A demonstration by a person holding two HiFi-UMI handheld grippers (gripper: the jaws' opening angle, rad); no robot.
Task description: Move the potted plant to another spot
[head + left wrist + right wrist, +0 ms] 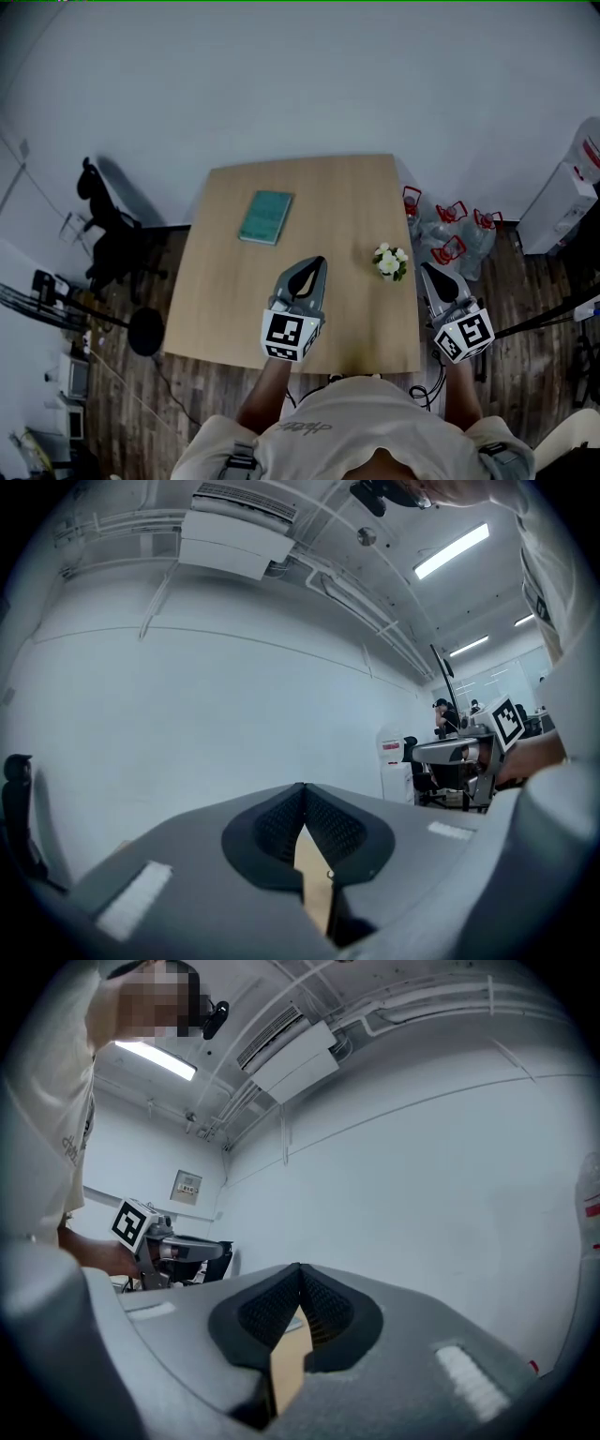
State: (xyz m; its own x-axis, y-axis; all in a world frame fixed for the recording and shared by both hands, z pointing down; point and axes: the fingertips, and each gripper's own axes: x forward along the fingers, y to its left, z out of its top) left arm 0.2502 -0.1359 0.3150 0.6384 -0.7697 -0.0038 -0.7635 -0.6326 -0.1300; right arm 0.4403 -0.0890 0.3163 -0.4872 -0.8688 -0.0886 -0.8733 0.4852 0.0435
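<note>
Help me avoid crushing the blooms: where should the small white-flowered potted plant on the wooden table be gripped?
Probably low on the pot of the small white-flowered potted plant, coming level from its right, where the shut right gripper is. Blooms hide the pot from above.

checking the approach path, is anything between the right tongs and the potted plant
Nothing: in the head view, only a strip of bare wooden table separates the right tongs from the potted plant.
</note>
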